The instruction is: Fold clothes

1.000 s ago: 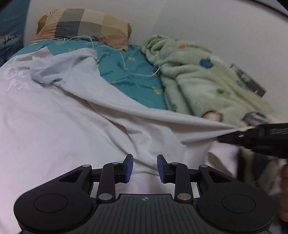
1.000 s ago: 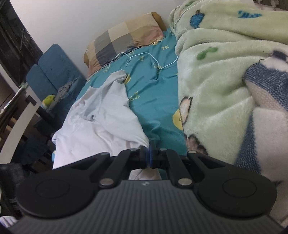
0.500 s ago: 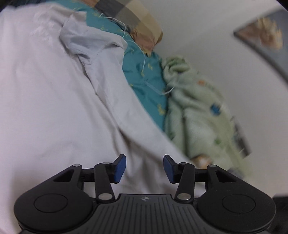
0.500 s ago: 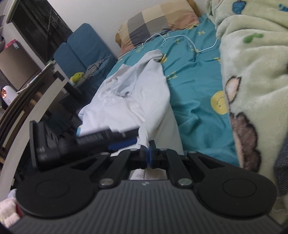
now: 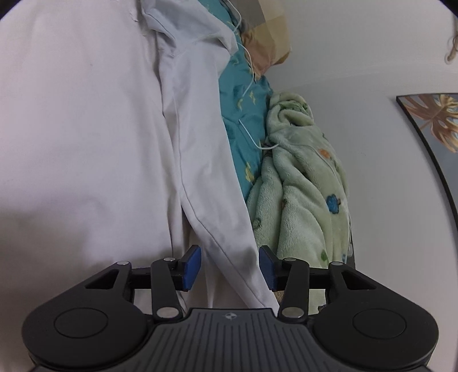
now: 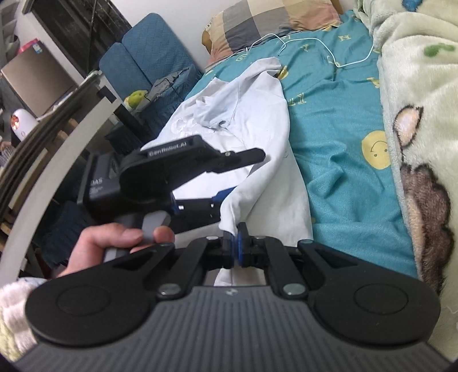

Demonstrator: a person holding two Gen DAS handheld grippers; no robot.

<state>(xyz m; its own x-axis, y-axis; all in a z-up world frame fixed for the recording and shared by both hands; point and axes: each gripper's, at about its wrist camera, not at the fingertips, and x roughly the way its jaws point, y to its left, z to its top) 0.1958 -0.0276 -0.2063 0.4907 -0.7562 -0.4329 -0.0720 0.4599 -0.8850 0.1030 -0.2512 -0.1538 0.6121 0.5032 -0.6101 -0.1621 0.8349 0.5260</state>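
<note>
A white shirt (image 5: pixel 86 128) lies spread on the teal bedsheet (image 6: pixel 337 143). In the right wrist view the shirt (image 6: pixel 257 114) runs from the pillow end toward me. My right gripper (image 6: pixel 236 247) is shut on the shirt's near edge, with cloth pinched between the blue pads. My left gripper (image 5: pixel 230 267) is open, and a folded edge of the shirt passes between its blue pads (image 5: pixel 191 267) without being pressed. From the right wrist view the left gripper (image 6: pixel 240 177) is rolled on its side just beyond my right one, held by a hand (image 6: pixel 114 243).
A fluffy green blanket (image 5: pixel 303 186) is heaped along the wall side of the bed. A checked pillow (image 6: pixel 272 23) and a white cable (image 6: pixel 315 45) lie at the head. A blue chair (image 6: pixel 148 51) and shelves stand beside the bed. A framed picture (image 5: pixel 429 120) hangs on the wall.
My left gripper rolled over, came across to the shirt edge beside the right gripper, and its jaws widened. My right gripper stayed shut on the shirt and shifted slightly.
</note>
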